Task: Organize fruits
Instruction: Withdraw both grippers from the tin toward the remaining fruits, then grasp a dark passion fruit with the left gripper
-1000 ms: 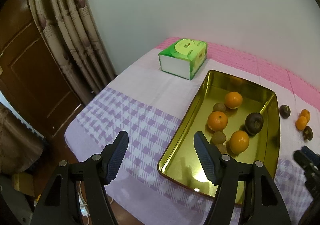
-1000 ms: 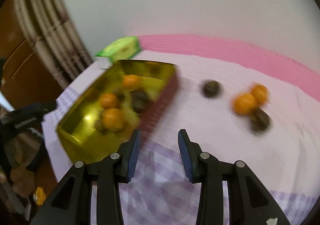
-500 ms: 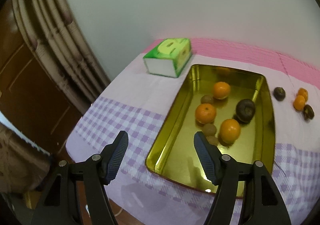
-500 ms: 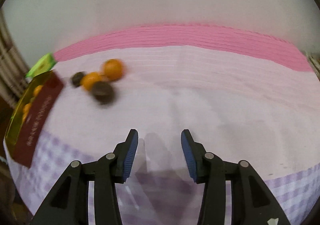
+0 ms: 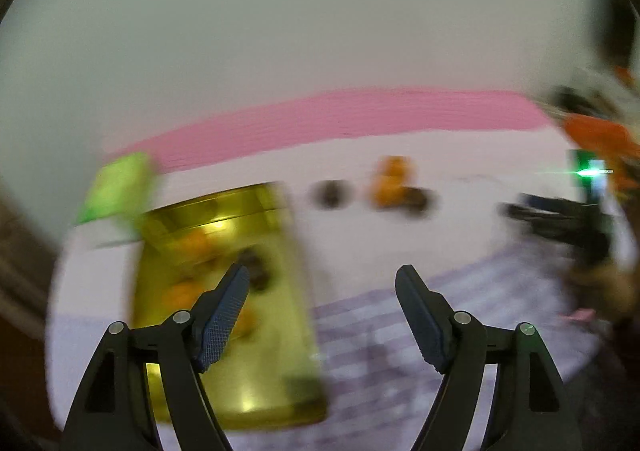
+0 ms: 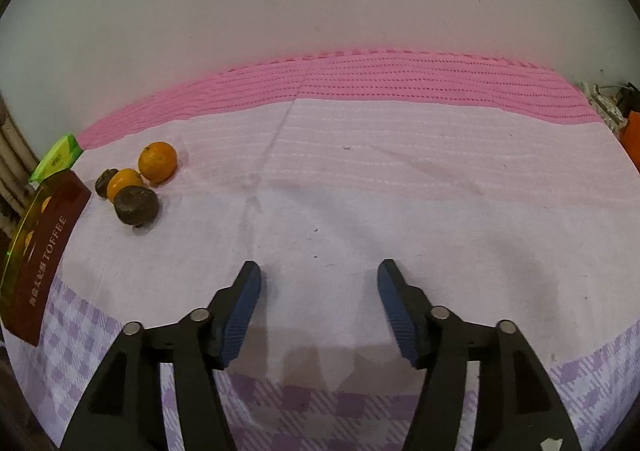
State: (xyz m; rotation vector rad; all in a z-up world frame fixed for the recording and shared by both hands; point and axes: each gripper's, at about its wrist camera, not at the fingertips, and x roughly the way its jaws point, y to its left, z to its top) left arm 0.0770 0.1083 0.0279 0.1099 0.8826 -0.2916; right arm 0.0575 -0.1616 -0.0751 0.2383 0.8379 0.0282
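Two oranges (image 6: 157, 162) (image 6: 123, 181) and two dark brown fruits (image 6: 135, 205) (image 6: 105, 182) lie together on the white cloth at the far left of the right wrist view. Beside them stands the gold tin tray (image 6: 40, 251) with a brown lettered side. My right gripper (image 6: 319, 283) hovers over bare cloth, well right of the fruit, its jaws opening with nothing between them. In the blurred left wrist view the tray (image 5: 276, 391) holds several oranges and dark fruits. My left gripper (image 5: 322, 283) hangs above the tray's right edge, jaws opening, empty. The loose fruits (image 5: 394, 183) lie beyond it.
A green tissue box (image 6: 56, 159) sits behind the tray at the table's left back corner. A pink band of cloth (image 6: 380, 87) runs along the wall. Orange and dark clutter (image 6: 630, 123) stands past the right end of the table.
My right gripper swung right, away from the tray to the cloth beside the loose fruit, and its jaws spread. My left gripper swept right from the table's left corner; its view is blurred.
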